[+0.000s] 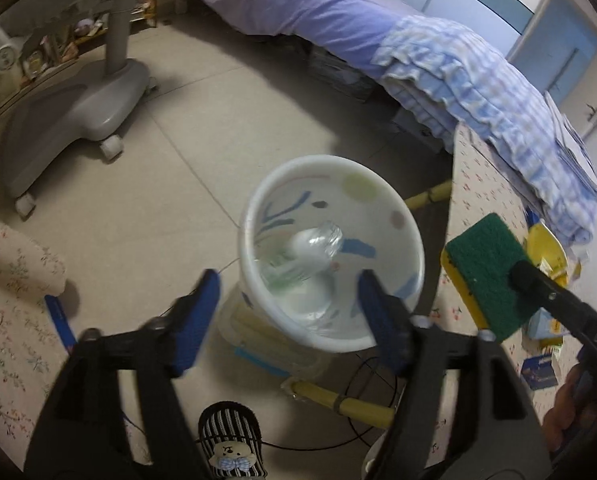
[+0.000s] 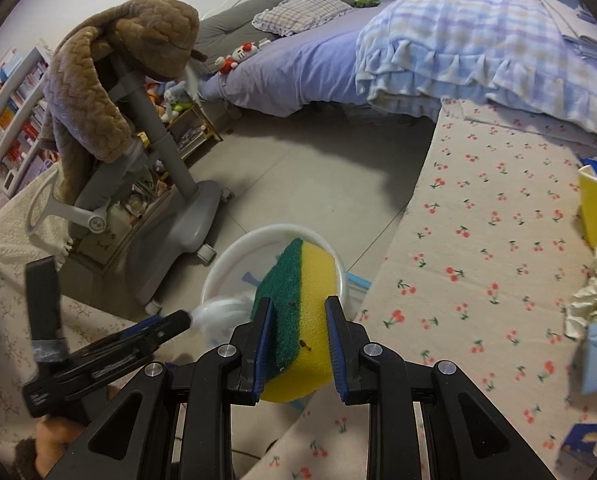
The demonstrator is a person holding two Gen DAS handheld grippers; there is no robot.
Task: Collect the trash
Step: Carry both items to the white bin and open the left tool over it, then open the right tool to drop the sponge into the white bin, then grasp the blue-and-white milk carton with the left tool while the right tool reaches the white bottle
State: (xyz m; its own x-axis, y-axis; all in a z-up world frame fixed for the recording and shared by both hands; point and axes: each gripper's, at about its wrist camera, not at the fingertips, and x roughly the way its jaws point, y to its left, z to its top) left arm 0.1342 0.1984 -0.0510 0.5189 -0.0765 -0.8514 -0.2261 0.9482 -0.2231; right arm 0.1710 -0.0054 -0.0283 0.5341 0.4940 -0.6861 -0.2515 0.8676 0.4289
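Grey wheeled chair base [image 1: 78,108] and cherry-print tabletop [image 2: 498,248] flank the white patterned plastic bin [image 1: 378,344], which holds a clear plastic bottle [image 1: 318,248]. Left gripper [image 1: 288,312] gapes empty above it; right gripper [image 2: 298,332] clamps a yellow-green sponge [image 2: 302,300] near the rim.

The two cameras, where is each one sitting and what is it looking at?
Left wrist: on the open left gripper, looking down into the white bin holding a clear bottle; a slippered foot shows.
Right wrist: on the right gripper, which clamps a sponge, facing the bin's rim and a bed.
Shared: bin, sponge, bed.
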